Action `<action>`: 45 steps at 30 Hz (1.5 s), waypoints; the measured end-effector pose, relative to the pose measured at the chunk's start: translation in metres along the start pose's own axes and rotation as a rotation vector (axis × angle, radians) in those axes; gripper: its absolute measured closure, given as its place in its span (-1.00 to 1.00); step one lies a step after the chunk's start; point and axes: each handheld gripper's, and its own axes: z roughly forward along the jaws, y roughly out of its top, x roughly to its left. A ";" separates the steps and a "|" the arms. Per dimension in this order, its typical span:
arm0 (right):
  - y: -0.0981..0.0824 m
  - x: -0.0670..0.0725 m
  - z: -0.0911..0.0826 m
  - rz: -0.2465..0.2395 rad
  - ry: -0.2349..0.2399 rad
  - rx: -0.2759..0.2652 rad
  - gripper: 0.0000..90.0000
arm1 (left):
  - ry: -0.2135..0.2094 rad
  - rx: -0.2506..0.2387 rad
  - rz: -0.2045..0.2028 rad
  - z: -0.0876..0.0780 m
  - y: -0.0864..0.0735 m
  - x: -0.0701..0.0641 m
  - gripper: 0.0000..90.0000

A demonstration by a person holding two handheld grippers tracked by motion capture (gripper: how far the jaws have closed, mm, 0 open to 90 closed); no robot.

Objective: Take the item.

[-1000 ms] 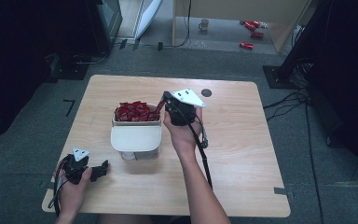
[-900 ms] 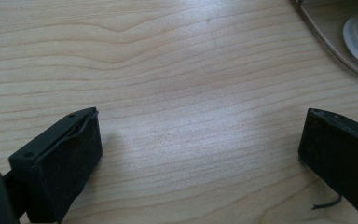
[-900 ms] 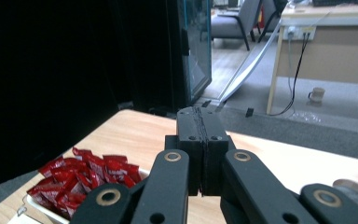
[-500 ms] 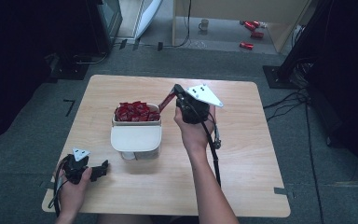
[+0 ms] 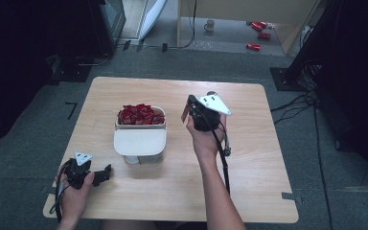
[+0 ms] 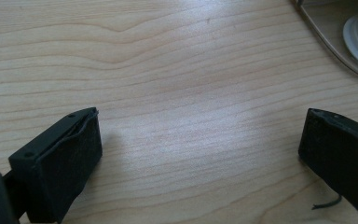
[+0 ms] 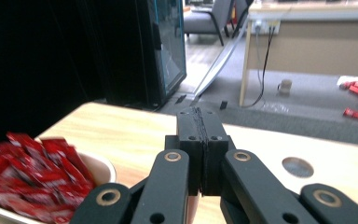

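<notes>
Two grippers on my screens right now, and they're doing very different things; my right gripper is held up in the air off to the right of the white container, gripped in the right hand with its grey plate on top; in the right gripper view its jaws are pressed flat together with nothing between them, pointing out past the far edge of the wooden table toward the room behind.

The container sits around the middle of the table; its back half is a bowl piled with red sachets, and a flat white lid-like part covers the front half; I can't tell if that's a separate lid or one piece; the right gripper view catches the same sachets low on its left side, a bit blurry.

My left gripper is down near the table's front corner, left of and closer to me than the container, held in the left hand; in the left gripper view its jaws are spread wide over bare wood with nothing between them, and the container's base peeks in at the top right corner.
</notes>
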 end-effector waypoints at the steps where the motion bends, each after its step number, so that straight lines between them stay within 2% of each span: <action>1: 0.000 0.000 0.000 0.000 0.000 0.000 1.00 | 0.000 0.000 0.000 0.000 0.000 0.000 -1.00; 2: -0.010 -0.004 0.006 0.005 -0.008 0.017 1.00 | 0.000 0.000 0.000 0.000 0.000 0.000 -1.00; 6: -0.024 -0.012 0.014 0.005 -0.033 0.036 1.00 | -0.001 0.001 -0.001 0.000 0.000 0.000 -1.00; 11: -0.040 -0.019 0.020 0.000 -0.071 0.054 1.00 | -0.001 0.001 -0.001 0.000 0.000 0.000 -1.00; 15: -0.055 -0.021 0.021 -0.011 -0.077 0.081 1.00 | 0.000 0.001 0.001 0.000 0.000 0.000 -1.00; 19: -0.062 -0.019 0.012 -0.040 -0.065 0.070 1.00 | 0.000 0.002 0.002 0.000 0.000 0.000 -1.00; 27: -0.078 -0.019 -0.012 -0.049 -0.057 0.076 1.00 | -0.001 0.001 -0.002 0.000 0.000 0.000 -1.00; 29: -0.090 -0.017 -0.022 -0.057 -0.050 0.096 1.00 | -0.001 0.002 -0.001 0.000 0.000 0.000 -1.00; 33: -0.108 -0.017 -0.031 -0.036 -0.044 0.118 1.00 | -0.001 0.001 -0.001 0.000 0.000 0.000 -1.00; 34: -0.108 -0.017 -0.031 -0.036 -0.044 0.118 1.00 | -0.001 0.001 -0.001 0.000 0.000 0.000 -1.00; 36: -0.124 -0.018 -0.033 -0.032 -0.042 0.149 1.00 | -0.001 0.001 -0.001 0.000 0.000 0.000 -1.00; 38: -0.129 -0.018 -0.033 -0.029 -0.041 0.161 1.00 | -0.001 0.002 -0.001 0.000 0.000 0.000 -1.00; 40: -0.143 -0.018 -0.032 -0.019 -0.034 0.196 1.00 | -0.001 0.001 -0.001 0.000 0.000 0.000 -1.00; 45: -0.153 -0.020 -0.030 -0.010 -0.011 0.235 0.98 | -0.001 0.002 -0.001 0.000 0.000 0.000 -1.00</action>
